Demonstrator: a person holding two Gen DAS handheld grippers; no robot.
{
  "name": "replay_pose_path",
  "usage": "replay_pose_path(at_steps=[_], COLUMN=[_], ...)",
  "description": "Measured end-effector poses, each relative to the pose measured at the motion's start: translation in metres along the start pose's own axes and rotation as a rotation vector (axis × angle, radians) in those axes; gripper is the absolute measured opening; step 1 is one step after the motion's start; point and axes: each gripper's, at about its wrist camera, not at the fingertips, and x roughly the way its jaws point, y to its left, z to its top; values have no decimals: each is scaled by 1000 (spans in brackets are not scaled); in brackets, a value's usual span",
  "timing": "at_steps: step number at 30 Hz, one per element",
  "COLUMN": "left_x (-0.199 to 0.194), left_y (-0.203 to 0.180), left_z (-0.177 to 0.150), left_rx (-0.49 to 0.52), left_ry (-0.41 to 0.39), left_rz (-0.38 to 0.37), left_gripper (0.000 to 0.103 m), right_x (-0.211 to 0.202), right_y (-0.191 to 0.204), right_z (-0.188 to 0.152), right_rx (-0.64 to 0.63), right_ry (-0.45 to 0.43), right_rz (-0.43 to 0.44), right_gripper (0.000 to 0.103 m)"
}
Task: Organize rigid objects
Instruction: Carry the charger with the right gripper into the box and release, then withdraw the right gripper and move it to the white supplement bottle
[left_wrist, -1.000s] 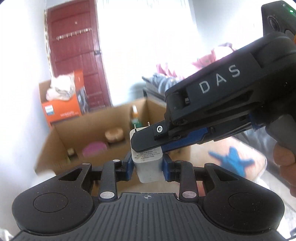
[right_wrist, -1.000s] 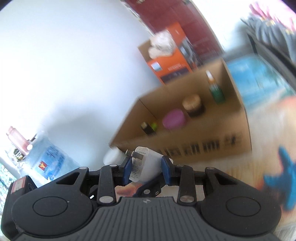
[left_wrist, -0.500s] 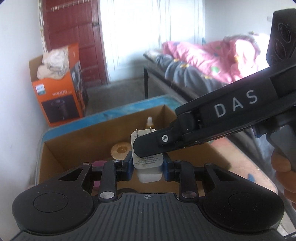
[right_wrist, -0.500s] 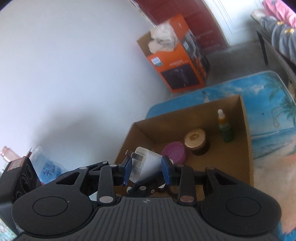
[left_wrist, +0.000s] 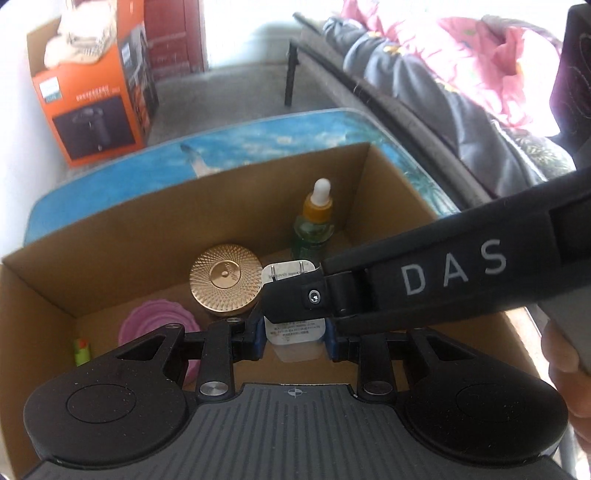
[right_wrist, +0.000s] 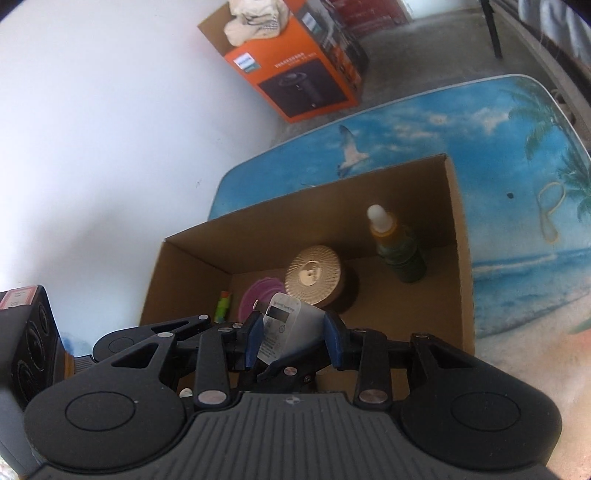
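Note:
A white plug charger (left_wrist: 295, 334) is pinched by both grippers above the open cardboard box (left_wrist: 110, 236). My left gripper (left_wrist: 294, 338) is shut on its lower body. My right gripper (right_wrist: 291, 334) is shut on the same charger (right_wrist: 286, 325); its black finger (left_wrist: 299, 299) crosses in from the right in the left wrist view and covers the charger's middle. The charger's prongs point away. In the box stand a gold-lidded jar (left_wrist: 225, 280), a pink round lid (left_wrist: 159, 325), a green dropper bottle (left_wrist: 314, 229) and a small yellow-green item (left_wrist: 82, 350).
The box (right_wrist: 460, 236) sits on a table with a beach print (right_wrist: 517, 184). An orange product carton (right_wrist: 295, 70) stands on the floor by the white wall. A bed with pink and grey bedding (left_wrist: 461, 74) runs along the right.
Both grippers have carried the charger forward and over the box, tilting down. The view now looks into the box from above. Both grips on the charger are unchanged.

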Motion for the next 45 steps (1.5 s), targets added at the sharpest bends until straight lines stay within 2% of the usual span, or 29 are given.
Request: replay_pose_path(at_steps=[14,19,22,24,26,29,31,33,35,39,43,45], left_x=[26,28,21,12,0,-27,-51,-75,-98,-138,-161,-167], left_y=[20,23,21,18,13,3,-4,-12,-18,-28,-31,-31], left_z=[8,11,10,10,8,2,-7,-17,-32,-74,-128,-157], left_rx=[-103,-118,-118,-105,-84,-52,-30,-2,23,51,37,31], left_ry=[103,120,97,68,32,-30,-88,-150,-208,-317,-427,-474], left_rz=[-42,-51,-52,-45,-34,-18,-21,-29,-26,-43,-73,-58], left_gripper=[29,32,39,56,66,71,78,90,97,102,103,103], right_x=[30,34,32,26,14,-13,-31,-52,-72,-108,-135,-142], right_y=[9,10,13,17,23,36,42,47,52,61,69,73], right_z=[11,13,13,12,8,-2,-11,-24,-37,-67,-106,-126], right_rx=[-67,-64,-74,-90,-114,-163,-183,-194,-204,-193,-211,-218], right_ry=[48,53,36,7,-36,-120,-172,-220,-247,-266,-301,-308], right_rz=[-100,-121,-143,-140,-130,-106,-92,-70,-25,56,83,94], right_gripper=[40,42,42,42,42,42,42,42,42,42,43,43])
